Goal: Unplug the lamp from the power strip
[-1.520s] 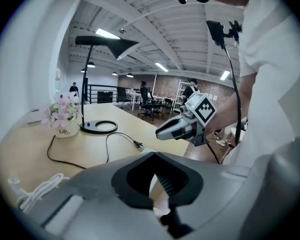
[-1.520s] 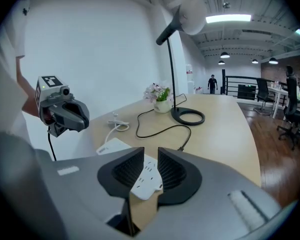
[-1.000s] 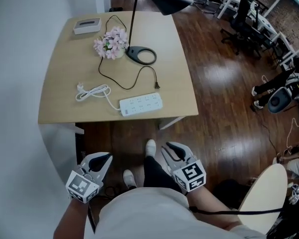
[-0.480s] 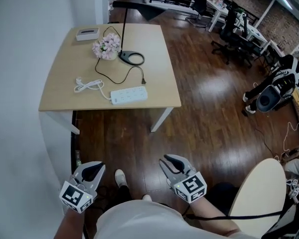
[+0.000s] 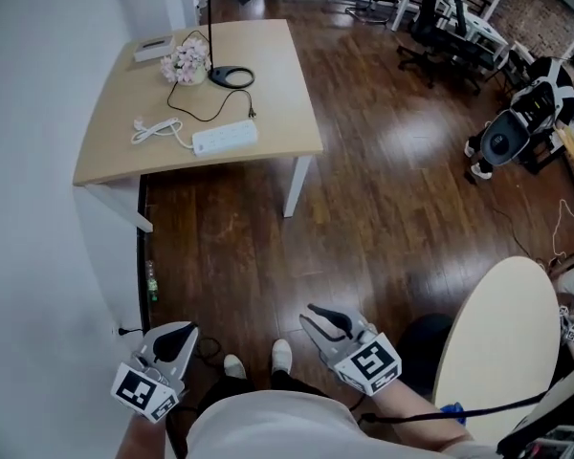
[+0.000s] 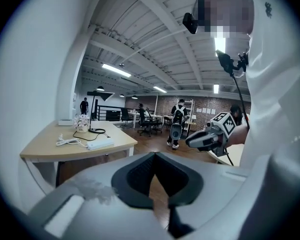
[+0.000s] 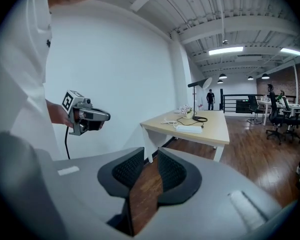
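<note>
The black desk lamp (image 5: 231,77) stands at the far end of the wooden table (image 5: 287,84), far ahead of me. Its black cord ends in a plug (image 5: 253,115) that lies on the tabletop just beyond the white power strip (image 5: 225,138), apart from it. Both grippers hang low by my body over the floor, well short of the table. My left gripper (image 5: 177,338) is shut and empty, tips touching (image 6: 155,155). My right gripper (image 5: 323,321) holds nothing, and a narrow gap shows between its pads (image 7: 150,156).
A pot of pink flowers (image 5: 185,62) and a white box (image 5: 153,48) sit by the lamp. The strip's own white cord (image 5: 148,129) coils to its left. A white wall runs along the left. A pale round table (image 5: 502,352) is at my right, with office chairs (image 5: 512,132) farther off.
I have backed away from the table, which now looks smaller and higher in the head view. More wooden floor lies between it and my grippers. Both grippers stay low by my body.
</note>
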